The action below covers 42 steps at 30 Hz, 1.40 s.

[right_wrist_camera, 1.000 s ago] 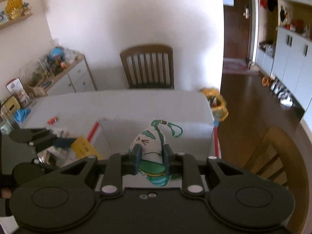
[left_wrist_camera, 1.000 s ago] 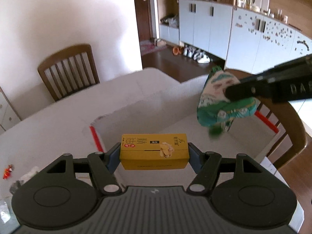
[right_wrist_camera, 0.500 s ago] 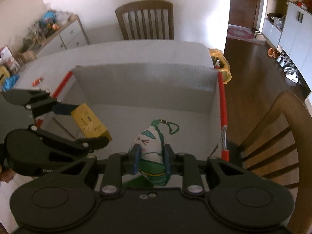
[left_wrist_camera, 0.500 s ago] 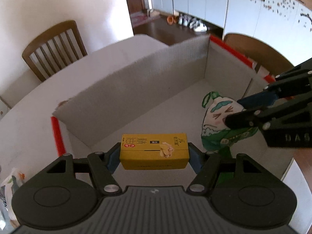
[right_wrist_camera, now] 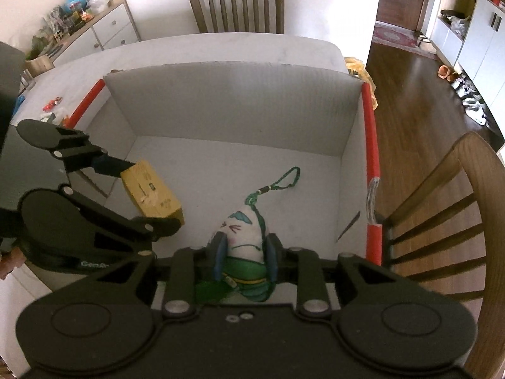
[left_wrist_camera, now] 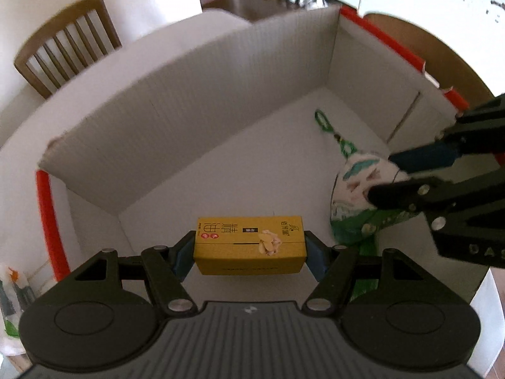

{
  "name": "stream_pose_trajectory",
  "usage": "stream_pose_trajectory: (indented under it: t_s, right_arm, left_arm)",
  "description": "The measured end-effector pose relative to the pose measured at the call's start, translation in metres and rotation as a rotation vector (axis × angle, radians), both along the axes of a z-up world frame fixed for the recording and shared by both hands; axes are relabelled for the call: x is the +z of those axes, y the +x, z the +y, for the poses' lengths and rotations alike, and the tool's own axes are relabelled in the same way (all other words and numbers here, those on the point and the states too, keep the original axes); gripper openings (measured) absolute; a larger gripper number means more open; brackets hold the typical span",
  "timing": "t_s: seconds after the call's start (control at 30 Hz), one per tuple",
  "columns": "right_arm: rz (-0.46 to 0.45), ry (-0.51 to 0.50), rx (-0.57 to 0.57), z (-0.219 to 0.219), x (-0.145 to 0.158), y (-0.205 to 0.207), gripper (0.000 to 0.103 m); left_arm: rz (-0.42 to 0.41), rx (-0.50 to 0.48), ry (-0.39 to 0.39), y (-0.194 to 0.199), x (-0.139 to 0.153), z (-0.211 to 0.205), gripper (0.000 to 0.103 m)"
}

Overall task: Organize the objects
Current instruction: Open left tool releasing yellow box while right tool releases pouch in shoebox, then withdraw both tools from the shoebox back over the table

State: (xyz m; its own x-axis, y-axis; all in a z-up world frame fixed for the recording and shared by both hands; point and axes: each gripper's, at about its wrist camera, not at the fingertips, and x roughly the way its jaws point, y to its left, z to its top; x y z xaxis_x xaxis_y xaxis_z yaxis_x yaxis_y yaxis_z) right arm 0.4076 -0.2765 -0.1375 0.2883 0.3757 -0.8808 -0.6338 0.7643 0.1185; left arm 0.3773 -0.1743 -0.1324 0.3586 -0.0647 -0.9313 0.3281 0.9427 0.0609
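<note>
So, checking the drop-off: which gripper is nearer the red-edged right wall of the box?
Right. The right gripper sits beside that wall; the left gripper hangs by the opposite side.

Wooden chair (right_wrist_camera: 236,3) behind table (right_wrist_camera: 195,47); sideboard (right_wrist_camera: 104,31) left.

On the yellow box (left_wrist_camera: 250,244), large dark Chinese characters reading 精油 are printed sideways; the smaller print beside them cannot be made out. "DAS" is seen on the right claw (left_wrist_camera: 380,178), and "GenAr", cut off, on the left claw (right_wrist_camera: 148,195).
</note>
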Motion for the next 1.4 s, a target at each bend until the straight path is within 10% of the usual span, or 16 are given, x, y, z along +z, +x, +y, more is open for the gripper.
stream_pose_trajectory:
  t_s: [0.6,1.4]
  right_arm:
    - [-0.043,0.005,-0.012,-0.010,0.016,-0.008,0.044]
    - [-0.189,0.190,0.003,-0.025,0.089,-0.073,0.051]
  left_arm:
    - [-0.036,0.011,-0.001,-0.017,0.017,0.005,0.070]
    - [-0.329,0.100,-0.210,-0.097,0.108,0.044,0.070]
